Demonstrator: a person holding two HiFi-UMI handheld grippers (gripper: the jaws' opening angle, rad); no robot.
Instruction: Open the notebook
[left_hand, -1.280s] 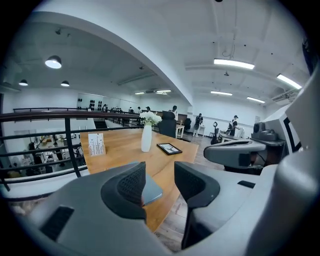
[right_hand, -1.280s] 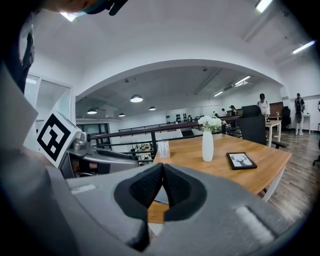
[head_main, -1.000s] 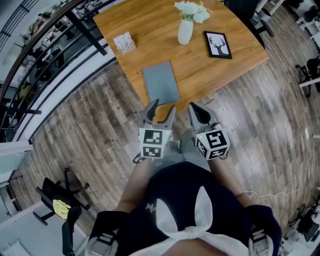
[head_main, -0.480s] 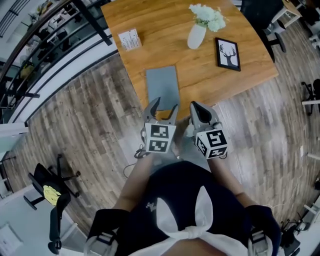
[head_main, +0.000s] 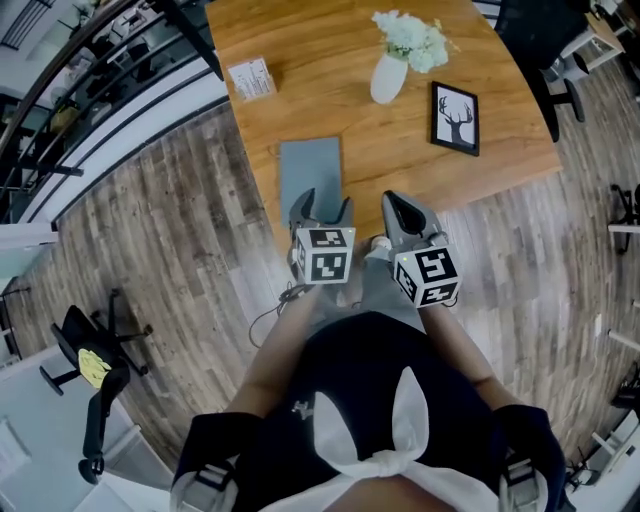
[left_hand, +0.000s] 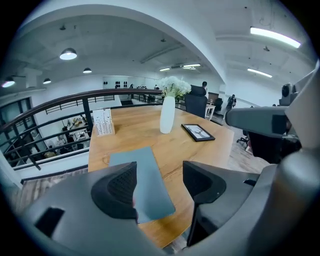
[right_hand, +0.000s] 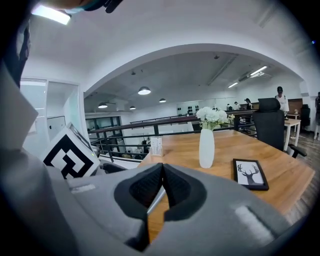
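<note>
A closed grey notebook (head_main: 309, 172) lies flat near the front left edge of the wooden table (head_main: 310, 40). My left gripper (head_main: 321, 207) hangs over the notebook's near end, its jaws opening, with nothing gripped. In the left gripper view the notebook (left_hand: 142, 172) shows beyond and below the gap of the left gripper (left_hand: 160, 181). My right gripper (head_main: 396, 205) sits to the right of the notebook at the table's front edge, shut and empty. In its own view the right gripper (right_hand: 162, 175) has both pads touching.
A white vase of white flowers (head_main: 392, 72), a framed deer picture (head_main: 455, 117) and a small card stand (head_main: 250, 79) stand farther back on the table. A black railing (head_main: 110, 75) runs at the left. Office chairs stand at lower left (head_main: 90, 375) and upper right (head_main: 545, 45).
Both grippers have moved forward to the table's front edge. The left gripper has dipped over the notebook's near end and its jaws have spread wider. The right stays shut.
</note>
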